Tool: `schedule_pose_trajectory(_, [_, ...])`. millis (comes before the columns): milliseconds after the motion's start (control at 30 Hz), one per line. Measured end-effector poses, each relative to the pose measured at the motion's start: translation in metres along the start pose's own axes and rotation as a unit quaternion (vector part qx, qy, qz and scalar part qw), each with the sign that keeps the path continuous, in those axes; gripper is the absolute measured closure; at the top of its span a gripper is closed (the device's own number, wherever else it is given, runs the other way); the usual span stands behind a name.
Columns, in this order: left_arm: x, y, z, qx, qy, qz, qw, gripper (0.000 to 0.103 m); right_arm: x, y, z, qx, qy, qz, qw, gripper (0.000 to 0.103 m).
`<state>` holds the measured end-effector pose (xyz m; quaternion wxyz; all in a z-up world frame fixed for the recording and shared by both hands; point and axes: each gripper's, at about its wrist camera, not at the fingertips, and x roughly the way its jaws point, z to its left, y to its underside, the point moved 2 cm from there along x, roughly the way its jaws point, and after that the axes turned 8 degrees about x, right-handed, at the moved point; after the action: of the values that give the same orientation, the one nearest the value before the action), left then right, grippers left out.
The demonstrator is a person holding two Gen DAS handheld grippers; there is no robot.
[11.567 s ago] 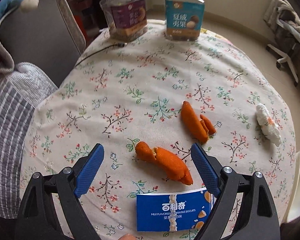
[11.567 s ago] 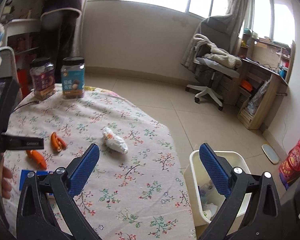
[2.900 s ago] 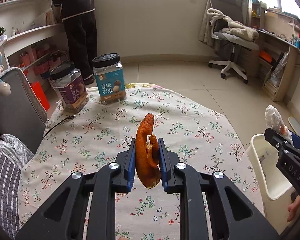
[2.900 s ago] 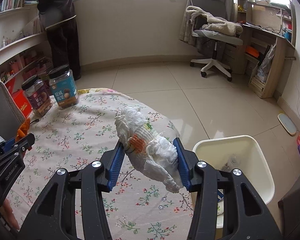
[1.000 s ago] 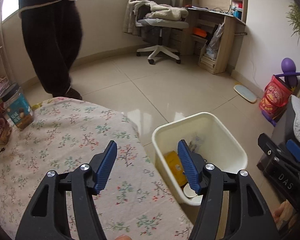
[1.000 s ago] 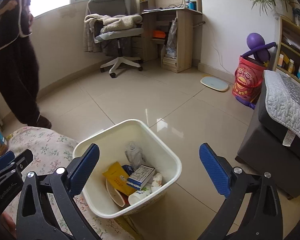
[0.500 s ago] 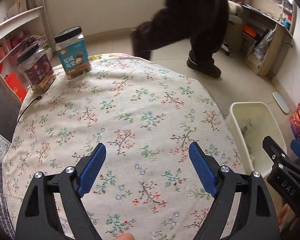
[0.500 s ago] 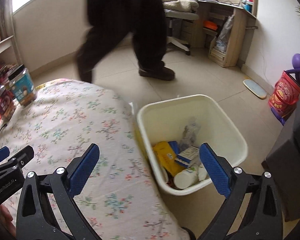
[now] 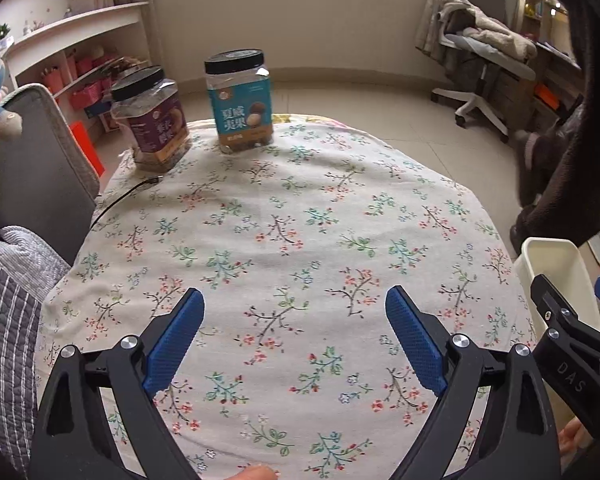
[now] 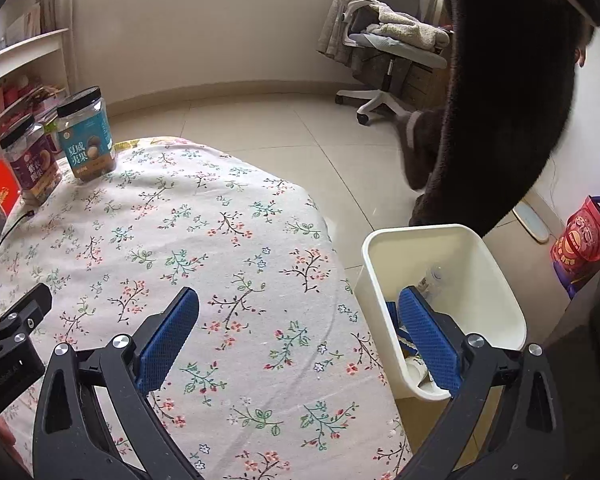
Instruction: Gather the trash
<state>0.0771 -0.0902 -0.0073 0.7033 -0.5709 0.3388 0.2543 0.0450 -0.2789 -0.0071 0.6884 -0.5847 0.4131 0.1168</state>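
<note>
My left gripper (image 9: 295, 314) hangs over the near half of the floral tablecloth (image 9: 284, 216); its jaws are opening wide and nothing lies between the blue pads (image 9: 414, 340). My right gripper (image 10: 299, 314) stands open and empty over the table's right edge, its right pad (image 10: 428, 338) in front of the white bin (image 10: 496, 280). The bin sits on the floor beside the table and holds wrappers and a cup. In the left wrist view the bin (image 9: 556, 264) shows at the right edge behind the right gripper's body. No loose trash shows on the cloth.
Two black-lidded snack jars, one purple (image 9: 152, 118) and one teal (image 9: 240, 100), stand at the table's far edge. A person in dark clothes (image 10: 500, 92) stands close beyond the bin. A grey chair back (image 9: 32, 152) is at the left, an office chair (image 10: 384, 48) behind.
Both views have swung left from the bin toward the table. The left jaws stand wider than a second ago. The person in dark clothes has come up to the right edge.
</note>
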Motion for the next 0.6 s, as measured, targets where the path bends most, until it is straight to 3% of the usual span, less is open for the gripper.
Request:
schedule_pose_trajectory(233, [-0.017, -0.005, 0.029, -0.012, -0.061, -0.053, 0.9967, 0.007, -0.005, -0.007, 0.029, -0.020, 0.000, -0.021, 1.000, 0.007])
schedule_pose_trajectory(400, [-0.020, -0.009, 0.048, -0.030, -0.090, -0.058, 0.9938, 0.007, -0.007, -0.016, 0.045, -0.022, -0.010, -0.024, 0.999, 0.007])
schedule_pose_trajectory(500, [-0.021, -0.011, 0.060, -0.045, -0.092, -0.062, 0.9928, 0.007, -0.010, -0.021, 0.048, -0.016, -0.009, -0.027, 0.999, 0.007])
schedule_pose_trajectory(600, [-0.026, -0.019, 0.066, -0.056, -0.071, -0.068, 0.9935, 0.007, -0.019, -0.030, 0.048, -0.005, -0.020, -0.042, 0.999, 0.007])
